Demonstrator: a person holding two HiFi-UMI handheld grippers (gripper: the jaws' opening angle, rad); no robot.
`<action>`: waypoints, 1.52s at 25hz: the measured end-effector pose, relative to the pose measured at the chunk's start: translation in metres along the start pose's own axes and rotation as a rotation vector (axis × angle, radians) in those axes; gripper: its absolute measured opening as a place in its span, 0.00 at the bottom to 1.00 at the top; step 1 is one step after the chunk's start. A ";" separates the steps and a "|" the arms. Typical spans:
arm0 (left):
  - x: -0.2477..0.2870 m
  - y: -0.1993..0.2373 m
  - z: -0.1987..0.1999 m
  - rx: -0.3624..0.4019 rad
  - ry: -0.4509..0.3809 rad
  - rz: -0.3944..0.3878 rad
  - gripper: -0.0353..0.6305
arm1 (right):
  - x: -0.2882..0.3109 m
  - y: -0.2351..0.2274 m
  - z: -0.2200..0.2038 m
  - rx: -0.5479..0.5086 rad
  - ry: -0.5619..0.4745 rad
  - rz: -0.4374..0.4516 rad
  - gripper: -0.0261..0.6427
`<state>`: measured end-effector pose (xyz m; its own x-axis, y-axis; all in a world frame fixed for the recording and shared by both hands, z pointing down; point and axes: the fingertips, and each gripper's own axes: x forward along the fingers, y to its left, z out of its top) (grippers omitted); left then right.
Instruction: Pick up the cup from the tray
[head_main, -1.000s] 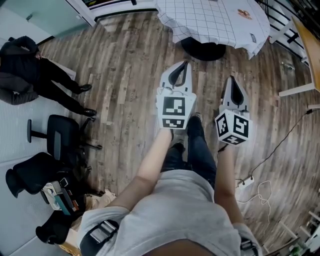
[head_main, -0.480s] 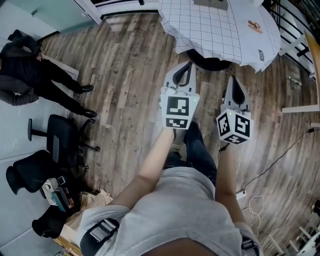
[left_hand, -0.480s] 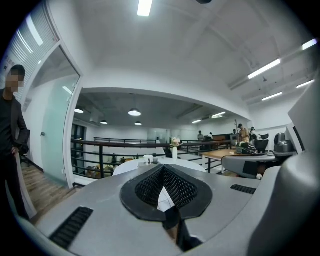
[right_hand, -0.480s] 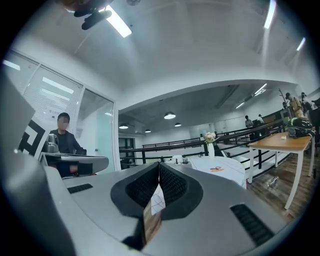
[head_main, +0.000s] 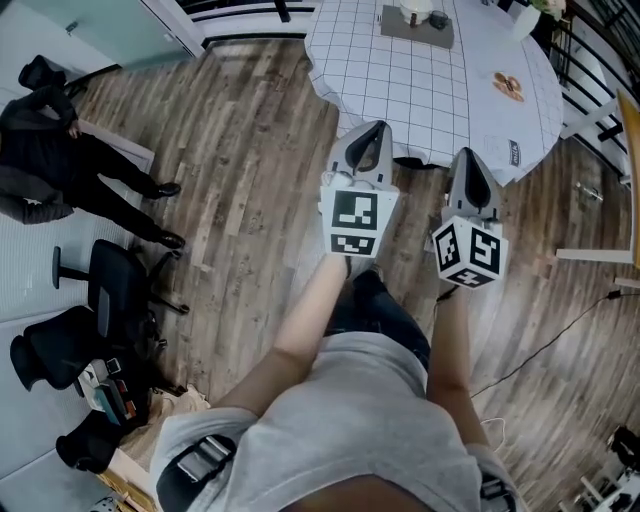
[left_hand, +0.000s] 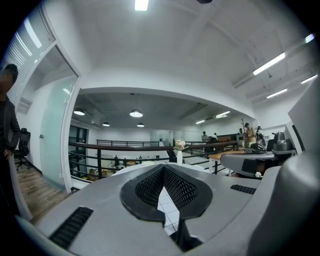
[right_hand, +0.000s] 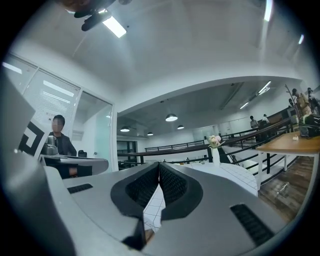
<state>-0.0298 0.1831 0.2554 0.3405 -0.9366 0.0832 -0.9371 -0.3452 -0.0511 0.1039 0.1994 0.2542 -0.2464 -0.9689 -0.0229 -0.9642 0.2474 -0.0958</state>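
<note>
Head view: person stands on wood floor (head_main: 250, 180), one gripper in each hand, both held level and pointing to 12 o'clock at a round table (head_main: 440, 100) with a white grid cloth.

Left gripper (head_main: 372, 128): jaws pressed together, nothing between them; its own view shows the dark pads (left_hand: 150, 187) meeting at the tip, with only the grid cloth seen through the gap below. Tip sits over the floor just short of the table's near edge.

Right gripper (head_main: 467, 153): jaws also pressed together and empty; in its own view the pads (right_hand: 172, 185) meet at the tip. Tip overlaps the table's near edge. It is at 3 o'clock of the left gripper, side by side, apart.

Cup (head_main: 415, 11): small and white, on the grey tray (head_main: 398, 30) at the far side of the table, 12 o'clock, well apart from both grippers. A dark thing sits beside it on the tray, too small to tell.

White vase (head_main: 527, 22) with flower at 1 o'clock on the table, also seen in the left gripper view (left_hand: 179, 151) and the right gripper view (right_hand: 215, 146).

Person in black (head_main: 60, 140) at 10 o'clock. Office chair (head_main: 115, 280) at 9 o'clock. Cable (head_main: 560, 330) on the floor at 4 o'clock.
</note>
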 end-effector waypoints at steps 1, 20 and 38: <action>0.009 -0.002 0.000 0.000 0.001 -0.002 0.06 | 0.007 -0.006 0.000 0.003 0.001 0.001 0.05; 0.149 0.013 -0.018 0.000 0.062 -0.022 0.06 | 0.120 -0.076 -0.030 0.052 0.053 -0.024 0.05; 0.309 0.085 -0.014 -0.040 0.072 -0.063 0.06 | 0.293 -0.102 -0.037 0.031 0.101 -0.049 0.05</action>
<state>-0.0056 -0.1353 0.2906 0.3942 -0.9057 0.1559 -0.9167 -0.3996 -0.0035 0.1267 -0.1096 0.2938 -0.2096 -0.9743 0.0828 -0.9721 0.1986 -0.1249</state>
